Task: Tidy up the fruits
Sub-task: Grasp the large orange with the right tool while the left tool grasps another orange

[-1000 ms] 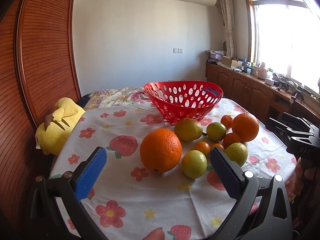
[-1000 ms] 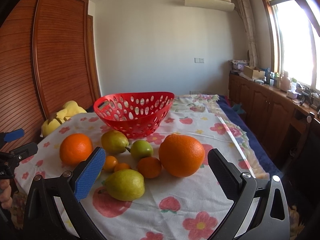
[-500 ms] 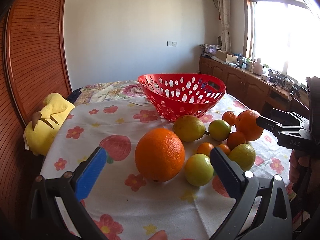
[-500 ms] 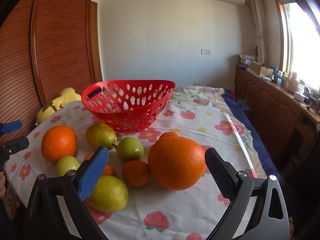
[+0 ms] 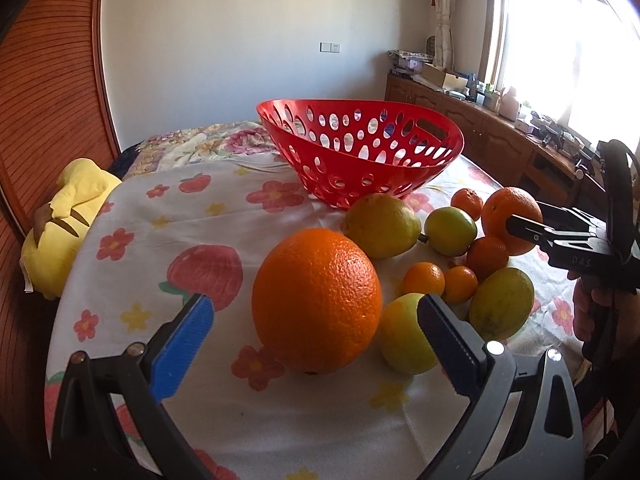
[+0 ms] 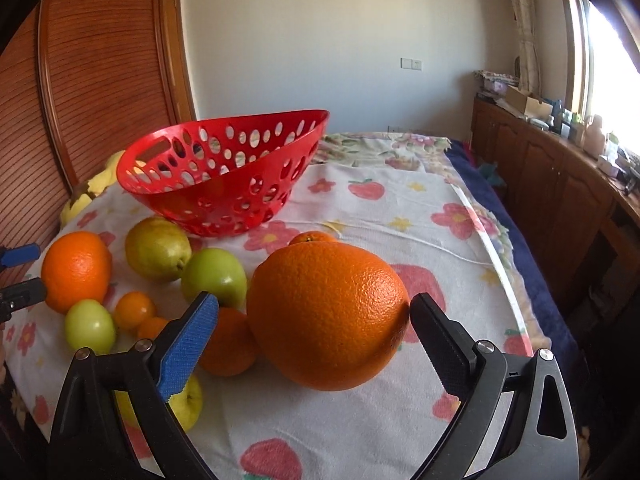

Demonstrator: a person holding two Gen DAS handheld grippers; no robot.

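The left gripper (image 5: 316,314) is spread wide, with a big orange (image 5: 316,300) between its fingers but not pressed. This orange lies on the flowered bench (image 5: 168,224), in front of the empty red basket (image 5: 360,160). The right gripper (image 6: 314,314) is also released around a second big orange (image 6: 328,316). Both fruits look firm, rather heavy and round, so I would grip across the widest middle, where they cannot roll out.

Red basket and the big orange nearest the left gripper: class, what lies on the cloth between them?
In the left wrist view, only bare flowered tablecloth lies between the red basket and the big orange; a yellow-green pear sits just right of that stretch.
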